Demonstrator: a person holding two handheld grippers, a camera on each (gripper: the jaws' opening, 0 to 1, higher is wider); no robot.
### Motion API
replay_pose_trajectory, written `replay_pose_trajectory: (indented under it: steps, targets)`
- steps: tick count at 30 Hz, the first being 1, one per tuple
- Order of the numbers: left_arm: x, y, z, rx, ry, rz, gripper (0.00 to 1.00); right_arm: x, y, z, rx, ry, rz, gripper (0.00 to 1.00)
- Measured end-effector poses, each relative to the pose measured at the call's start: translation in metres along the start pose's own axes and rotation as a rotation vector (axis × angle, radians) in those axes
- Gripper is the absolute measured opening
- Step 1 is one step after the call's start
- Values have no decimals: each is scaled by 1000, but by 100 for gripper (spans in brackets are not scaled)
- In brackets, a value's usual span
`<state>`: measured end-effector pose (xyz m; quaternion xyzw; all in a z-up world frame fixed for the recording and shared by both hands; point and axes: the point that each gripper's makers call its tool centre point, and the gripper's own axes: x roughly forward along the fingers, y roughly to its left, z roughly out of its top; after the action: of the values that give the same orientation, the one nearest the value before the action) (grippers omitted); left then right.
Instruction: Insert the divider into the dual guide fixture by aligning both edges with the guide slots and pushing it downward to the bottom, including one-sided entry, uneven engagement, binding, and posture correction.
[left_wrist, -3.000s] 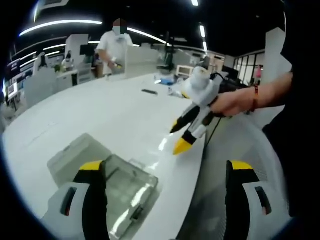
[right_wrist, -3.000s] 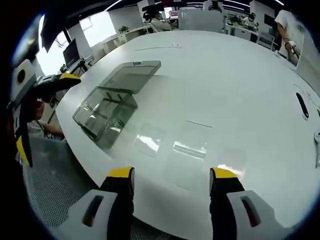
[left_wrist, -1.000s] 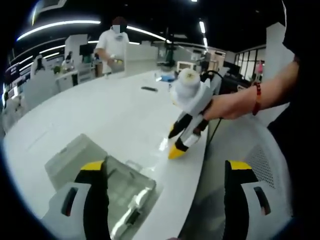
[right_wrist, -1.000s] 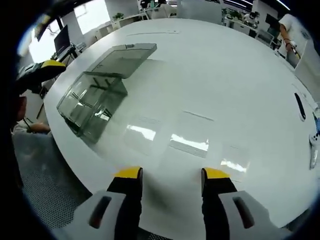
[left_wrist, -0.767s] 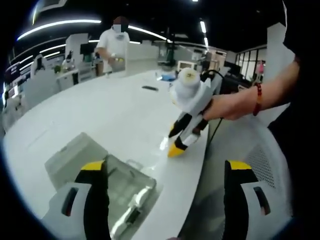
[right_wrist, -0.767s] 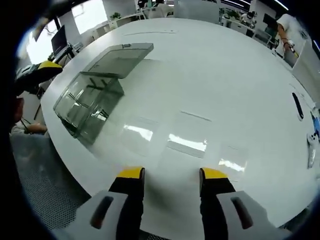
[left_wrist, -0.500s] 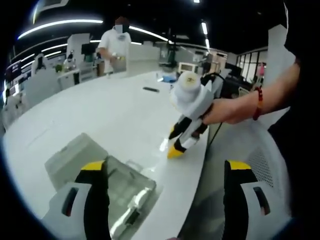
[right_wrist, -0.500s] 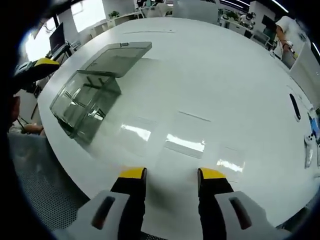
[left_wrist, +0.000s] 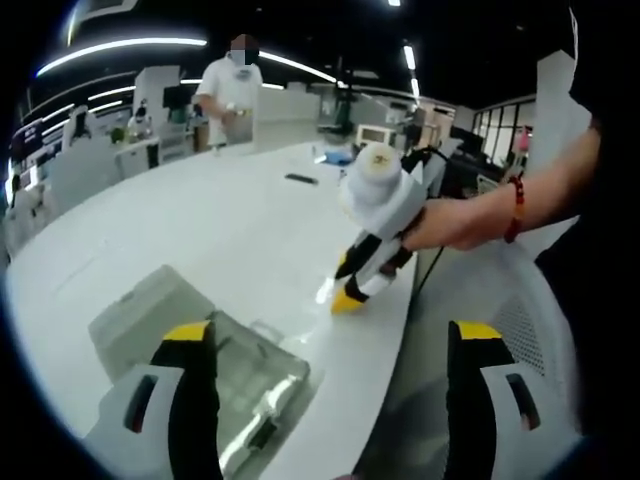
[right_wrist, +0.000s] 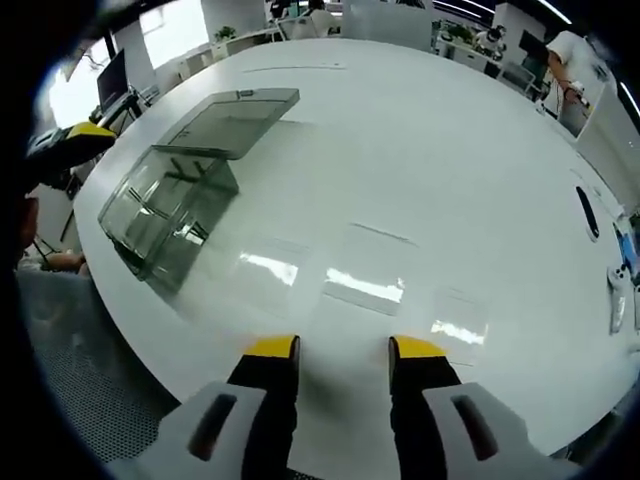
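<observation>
White round worktop (right_wrist: 420, 150): clear fixture (right_wrist: 170, 205), lid open, is set near its edge; flat clear dividers (right_wrist: 362, 285) are laid beside it. Left tongs (left_wrist: 325, 345) are spread wide, empty; right tongs (right_wrist: 343, 350) are narrowed, empty.

Fixture (right_wrist: 172, 205) on table (right_wrist: 420, 180), dividers (right_wrist: 362, 285) beside it

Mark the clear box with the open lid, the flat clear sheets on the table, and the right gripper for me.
clear box (right_wrist: 165, 215), right gripper view, on its near side wall.
clear sheets (right_wrist: 360, 288), right gripper view, on the middle sheet's glare.
right gripper (left_wrist: 350, 283), left gripper view, midway between its yellow tips.
</observation>
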<state>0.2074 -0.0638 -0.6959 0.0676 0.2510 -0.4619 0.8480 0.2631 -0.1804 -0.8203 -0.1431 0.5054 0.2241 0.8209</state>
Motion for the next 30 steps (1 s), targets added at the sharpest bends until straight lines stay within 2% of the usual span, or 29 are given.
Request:
replay_pose_trajectory:
  steps: [6,14,30]
  targets:
    - [-1,1,3,-10,-17,3,94,0,-2,0,21,19,3,30]
    - [-1,-1,6,-28,-30,-8,93,-3,-2,-2,37,12,3,29]
    - [1,-2,7,-34,-26,-15,92,-6,-1,1,3,-9,16,29]
